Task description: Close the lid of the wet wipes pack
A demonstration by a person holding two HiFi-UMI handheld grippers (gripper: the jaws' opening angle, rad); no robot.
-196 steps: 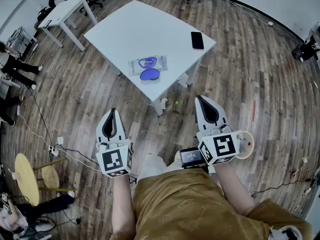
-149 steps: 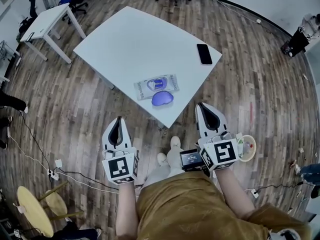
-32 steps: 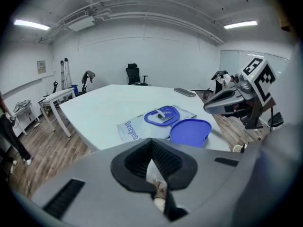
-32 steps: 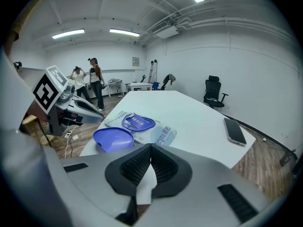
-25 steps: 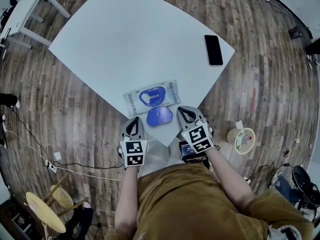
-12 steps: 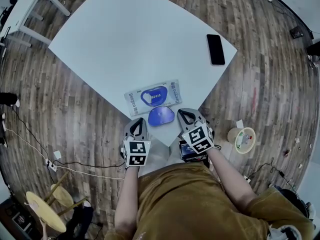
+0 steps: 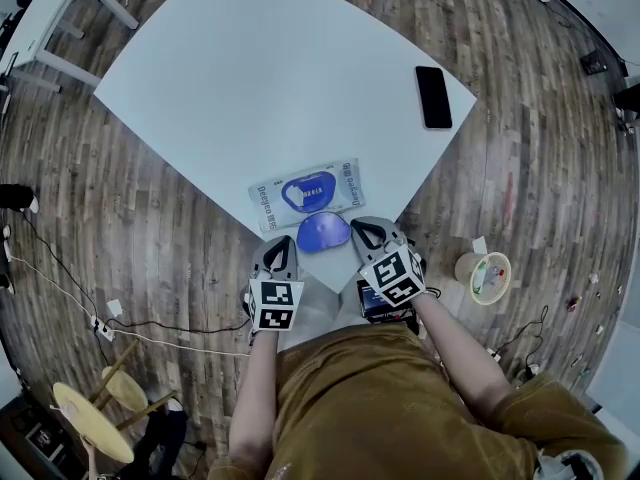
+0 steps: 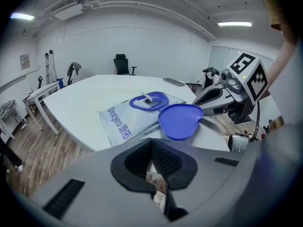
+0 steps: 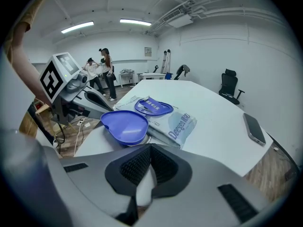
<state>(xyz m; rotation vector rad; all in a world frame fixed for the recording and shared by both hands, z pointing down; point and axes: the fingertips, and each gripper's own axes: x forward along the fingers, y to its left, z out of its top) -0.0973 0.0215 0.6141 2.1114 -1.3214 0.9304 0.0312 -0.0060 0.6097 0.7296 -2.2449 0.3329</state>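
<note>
The wet wipes pack had the word "Deeyeo" in blue letters along one end, with two signs next to it that I could not read. There was small print on the blue ring round its opening, but it was too small to read. Each gripper had a cube with black and white squares on it.

The pack lay flat on a big white table, close to the corner nearest the person. Its blue lid was flipped open and lay beside the pack, on the side by that corner. A black phone lay far off by another edge of the table.

The room had a brown wood floor, white walls and long lights on the ceiling. A black office chair stood past the table. A small white table stood in one corner, and people stood far back.

The left gripper was at the table edge, just left of the lid. The right gripper was just right of the lid. Both had their jaws pressed together with nothing in them, and neither one touched the lid. Most of the table top past the pack was bare. A small round bowl sat on the floor to the person's right, and wires ran over the floor to the left.
</note>
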